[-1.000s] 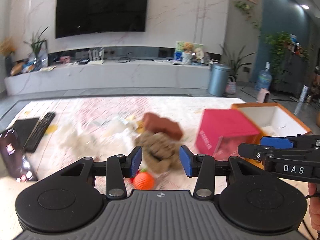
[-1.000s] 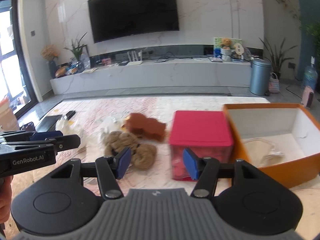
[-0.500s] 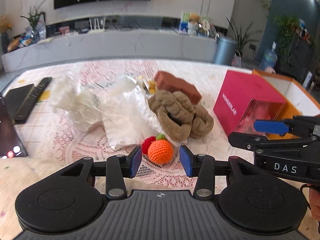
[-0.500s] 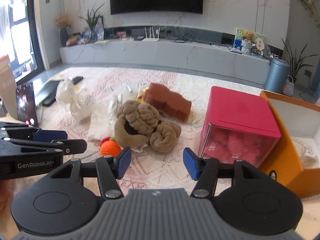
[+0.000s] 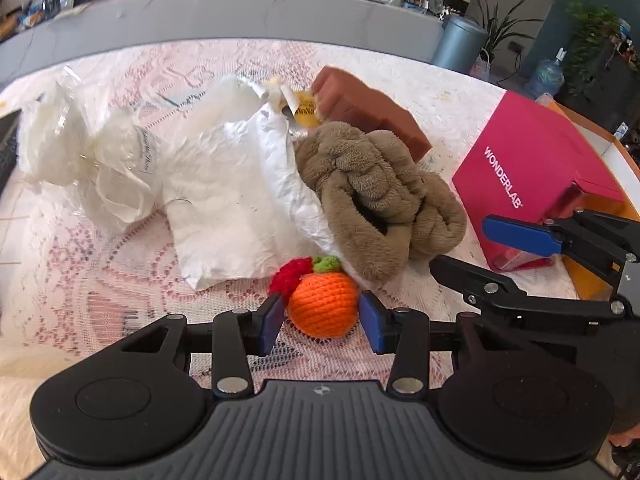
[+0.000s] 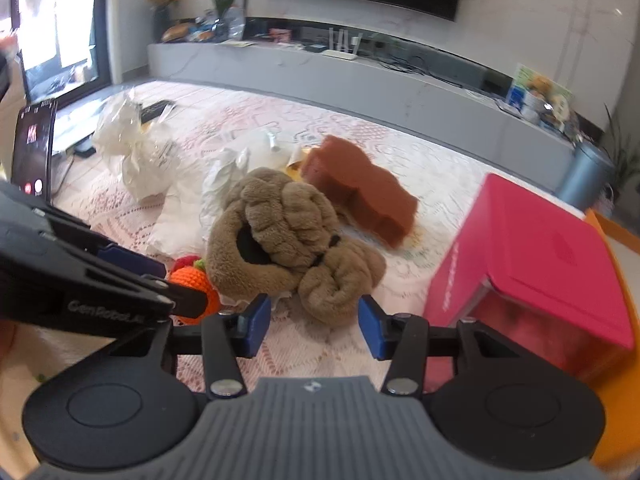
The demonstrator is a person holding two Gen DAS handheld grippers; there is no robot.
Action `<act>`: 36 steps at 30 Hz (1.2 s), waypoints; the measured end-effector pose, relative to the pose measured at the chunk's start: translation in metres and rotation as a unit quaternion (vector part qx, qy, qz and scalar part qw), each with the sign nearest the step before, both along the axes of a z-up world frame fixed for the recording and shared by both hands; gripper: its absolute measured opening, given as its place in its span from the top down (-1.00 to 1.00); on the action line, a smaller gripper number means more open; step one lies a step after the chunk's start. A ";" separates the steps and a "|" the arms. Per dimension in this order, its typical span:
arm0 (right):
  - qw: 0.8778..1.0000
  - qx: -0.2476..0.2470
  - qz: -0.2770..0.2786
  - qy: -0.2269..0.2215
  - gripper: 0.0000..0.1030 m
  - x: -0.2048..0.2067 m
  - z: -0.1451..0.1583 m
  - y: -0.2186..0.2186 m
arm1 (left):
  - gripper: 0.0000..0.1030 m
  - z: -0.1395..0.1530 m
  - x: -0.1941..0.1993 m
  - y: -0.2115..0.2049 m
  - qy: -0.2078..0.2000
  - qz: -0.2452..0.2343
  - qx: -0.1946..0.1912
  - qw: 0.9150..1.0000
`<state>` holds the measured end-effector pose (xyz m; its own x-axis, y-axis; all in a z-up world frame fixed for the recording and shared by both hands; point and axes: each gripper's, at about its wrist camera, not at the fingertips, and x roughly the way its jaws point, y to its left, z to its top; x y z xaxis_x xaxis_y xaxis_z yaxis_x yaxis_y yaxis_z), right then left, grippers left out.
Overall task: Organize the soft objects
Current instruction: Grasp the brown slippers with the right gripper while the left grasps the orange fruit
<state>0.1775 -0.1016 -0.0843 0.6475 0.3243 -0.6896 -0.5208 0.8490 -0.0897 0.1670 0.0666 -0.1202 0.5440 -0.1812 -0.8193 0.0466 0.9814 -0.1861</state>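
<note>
Trouble could come from the left gripper (image 5: pixel 322 317), spread around the orange crochet fruit (image 5: pixel 323 304): closing may snag its red tuft or the lace tablecloth (image 5: pixel 100 280). Right gripper (image 6: pixel 314 325) gapes empty before the brown plush slippers (image 6: pixel 288 232); beyond, pink box (image 6: pixel 552 248), TV wall

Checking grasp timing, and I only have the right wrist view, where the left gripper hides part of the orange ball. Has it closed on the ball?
Observer: No. The left gripper is open, one pad close on each side of the orange ball; contact is unclear.
Reviewer: Is the ball lifted?
Observer: No, it sits on the lace tablecloth.
Reviewer: Any lettering on the pink box?
Observer: WONDERLAB, in white, on the side of the pink box.
</note>
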 end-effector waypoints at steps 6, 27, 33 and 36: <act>1.000 -0.013 0.027 -0.007 0.17 0.013 0.001 0.000 | -0.09 -0.002 0.005 0.003 0.014 0.005 -0.014 1.000; 0.980 -0.158 0.111 -0.056 -0.02 0.028 -0.024 0.031 | 0.11 0.018 -0.014 0.021 -0.052 0.068 -0.033 0.996; 0.980 -0.165 0.104 -0.050 0.26 0.040 -0.033 0.038 | 0.11 0.016 -0.011 0.019 -0.049 0.067 -0.038 0.996; 0.980 -0.161 0.101 -0.053 0.45 0.036 -0.029 0.037 | 0.11 0.017 -0.013 0.018 -0.052 0.066 -0.035 0.996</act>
<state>0.2134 -0.0648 -0.1134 0.6665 0.2298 -0.7092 -0.6482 0.6486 -0.3990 0.1539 0.0845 -0.1028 0.6481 -0.1564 -0.7453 -0.0595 0.9653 -0.2543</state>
